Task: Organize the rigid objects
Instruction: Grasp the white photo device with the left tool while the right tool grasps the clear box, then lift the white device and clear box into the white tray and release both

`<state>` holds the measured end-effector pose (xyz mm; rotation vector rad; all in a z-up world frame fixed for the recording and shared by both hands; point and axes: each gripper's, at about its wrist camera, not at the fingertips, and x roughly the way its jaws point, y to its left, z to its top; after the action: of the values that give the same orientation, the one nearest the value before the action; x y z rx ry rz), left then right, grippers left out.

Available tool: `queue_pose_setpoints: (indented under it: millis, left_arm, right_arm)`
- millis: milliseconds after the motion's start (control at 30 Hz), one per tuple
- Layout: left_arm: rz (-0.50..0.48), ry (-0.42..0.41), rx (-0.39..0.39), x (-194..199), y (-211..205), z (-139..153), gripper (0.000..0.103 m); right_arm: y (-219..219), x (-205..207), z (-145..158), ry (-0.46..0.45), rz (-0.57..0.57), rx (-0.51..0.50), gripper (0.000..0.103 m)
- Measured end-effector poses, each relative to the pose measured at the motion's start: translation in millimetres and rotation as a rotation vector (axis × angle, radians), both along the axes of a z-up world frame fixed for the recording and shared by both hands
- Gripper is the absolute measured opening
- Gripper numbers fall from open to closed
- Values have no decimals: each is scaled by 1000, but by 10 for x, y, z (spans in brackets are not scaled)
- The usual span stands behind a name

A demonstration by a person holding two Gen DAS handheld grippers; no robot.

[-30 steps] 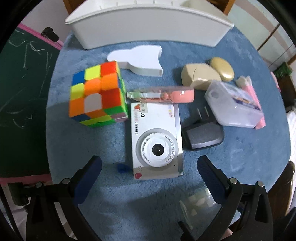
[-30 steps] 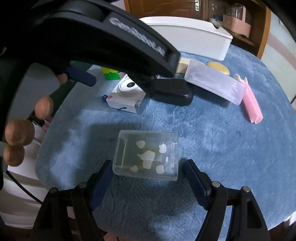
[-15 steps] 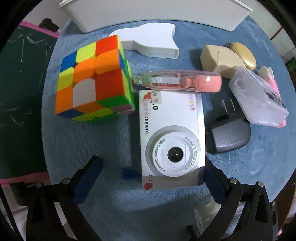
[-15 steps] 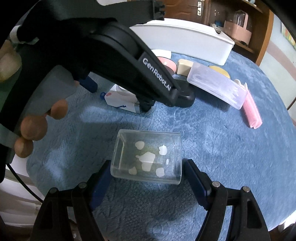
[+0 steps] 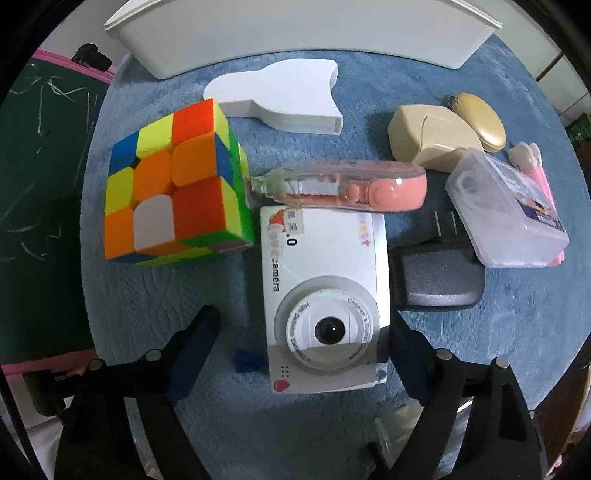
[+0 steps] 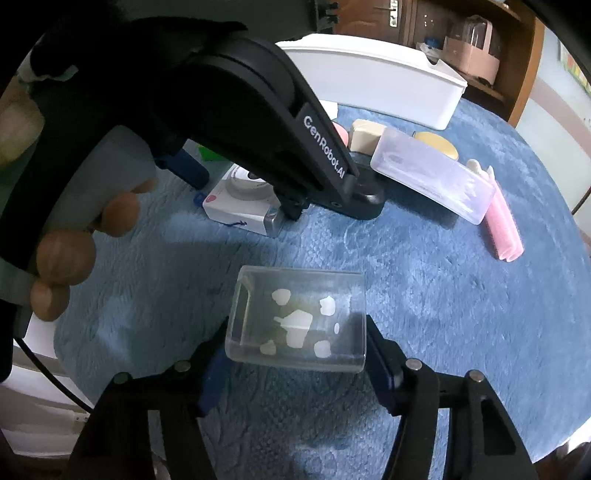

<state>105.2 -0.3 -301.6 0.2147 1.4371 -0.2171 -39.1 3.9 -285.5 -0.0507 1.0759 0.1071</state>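
Note:
A white toy camera (image 5: 323, 295) lies flat on the blue cloth, lens up. My left gripper (image 5: 301, 350) is open, its fingers on either side of the camera's near end. The camera also shows in the right wrist view (image 6: 242, 201) under the left gripper's body. My right gripper (image 6: 295, 354) is closed on a clear plastic box (image 6: 299, 319) with white stickers and holds it by its two sides.
A colourful cube (image 5: 173, 184), pink-capped tube (image 5: 343, 184), white flat case (image 5: 284, 94), beige case (image 5: 432, 138), yellow oval (image 5: 478, 120), clear box (image 5: 506, 210), black charger (image 5: 437, 277) and pink clip (image 6: 502, 225) lie around. A white bin (image 5: 295, 33) stands behind.
My left gripper has moved forward and down, so its fingers now flank the camera. The right gripper stays closed on the clear box, nearly unmoved.

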Motion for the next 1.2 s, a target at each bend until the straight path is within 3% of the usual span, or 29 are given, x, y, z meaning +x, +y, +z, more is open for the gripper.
queue_pose_setpoints:
  millis: [67,200,433,633,867,967,1200]
  left_arm:
    - [-3,-4,-1,49,-6,29,87]
    - [-45,-18,-23,-8,-96,82,61]
    - [-23,-47,-10,-59,-118,140,61]
    - [-34,-99,-30,-168,-97,421,61]
    - [-45,-179,-78,-352,-132,949,61]
    - [-54,-227,-92,-417,-139,1320,61]
    - [-62,-350,-118,-84,-124,2071,61]
  right_arm:
    - [0,11,1,1,-2,-2,65]
    - [5,9,-2,-2,7,-8,64]
    - [-90,37,17,0,25,21,63]
    - [-208,12,159,-55,28,8,63]
    - [-383,59,489,-127,-4,14,63]
    - [-456,117,708,-168,-20,22,63]
    - [-715,329,1471,-309,-74,65,63]
